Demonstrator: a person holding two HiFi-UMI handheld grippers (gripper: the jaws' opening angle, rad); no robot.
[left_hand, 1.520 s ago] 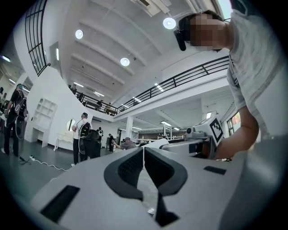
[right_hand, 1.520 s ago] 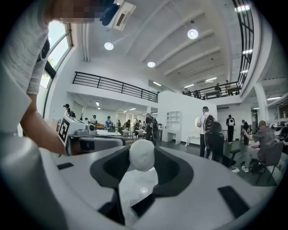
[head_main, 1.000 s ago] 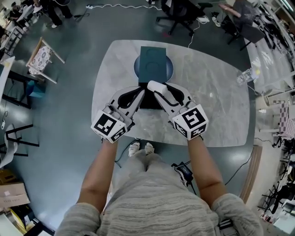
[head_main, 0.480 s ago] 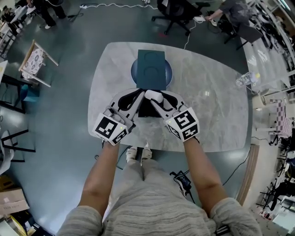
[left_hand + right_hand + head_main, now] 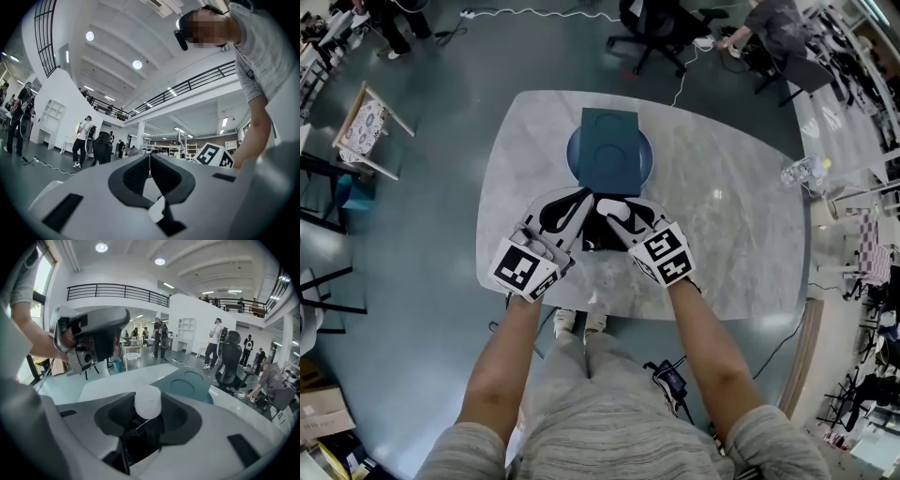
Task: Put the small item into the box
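On the marble table [image 5: 722,216], a dark teal box lid [image 5: 610,148] lies on a round blue plate [image 5: 577,150]. Just in front of it, a black open box [image 5: 593,234] sits between my two grippers. My right gripper [image 5: 609,204] is shut on a small white rounded item [image 5: 148,401] and tilts down over the dark box. The teal lid [image 5: 187,380] shows just beyond it. My left gripper [image 5: 585,195] is beside it on the left, jaws pressed together with nothing visible between them. That left gripper [image 5: 91,341] also shows in the right gripper view.
A clear plastic bottle [image 5: 802,169] lies at the table's right edge. Office chairs [image 5: 661,28] stand behind the table and a wooden chair [image 5: 366,122] stands to its left. Several people stand around the hall.
Both grippers have drawn nearer to me. The right one has sunk and tipped downward with the white item, over the black box. The left one has shifted only slightly.
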